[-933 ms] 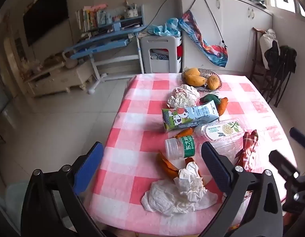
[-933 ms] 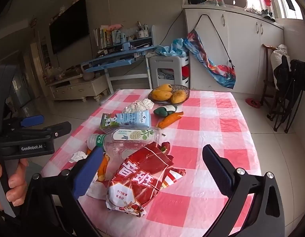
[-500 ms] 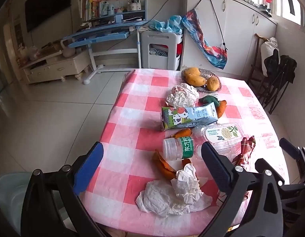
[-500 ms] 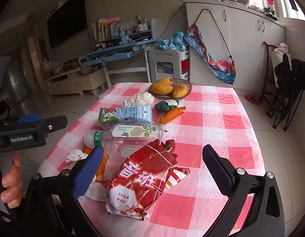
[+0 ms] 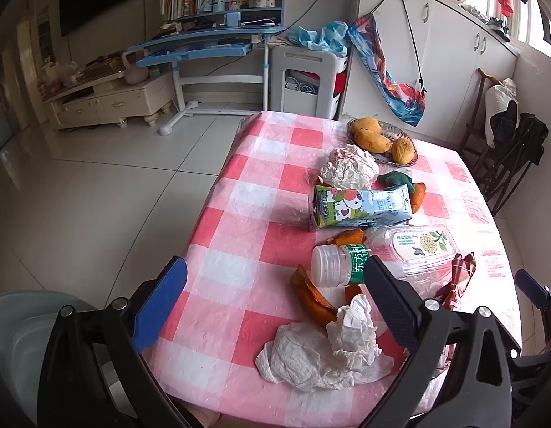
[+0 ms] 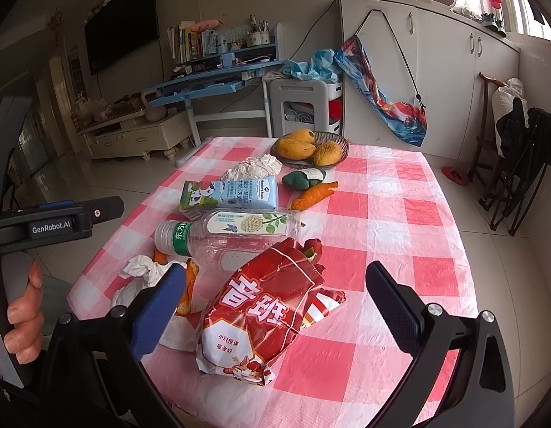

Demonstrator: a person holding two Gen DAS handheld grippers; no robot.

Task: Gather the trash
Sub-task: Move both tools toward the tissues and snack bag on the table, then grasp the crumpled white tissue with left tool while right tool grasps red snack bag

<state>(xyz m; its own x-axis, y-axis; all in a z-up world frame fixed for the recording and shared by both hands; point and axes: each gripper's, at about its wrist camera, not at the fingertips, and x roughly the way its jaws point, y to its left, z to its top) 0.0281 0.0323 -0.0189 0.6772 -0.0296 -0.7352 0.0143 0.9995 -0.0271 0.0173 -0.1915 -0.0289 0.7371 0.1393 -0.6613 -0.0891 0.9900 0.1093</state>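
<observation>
Right wrist: wide-spread right claw [image 6: 275,306], red snack bag [image 6: 264,317], checked table [image 6: 400,235]

Both tongs gape wide and empty: left tongs [image 5: 275,297] level, gripped by a hand [image 6: 18,315]; right tongs [image 6: 275,299] alongside

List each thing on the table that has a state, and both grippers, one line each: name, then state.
left gripper: open, empty
right gripper: open, empty
plastic bottle: lying down, capped
milk carton: on its side
snack bag: crumpled, torn open
tissue: crumpled
fruit basket: holds mangoes
</observation>
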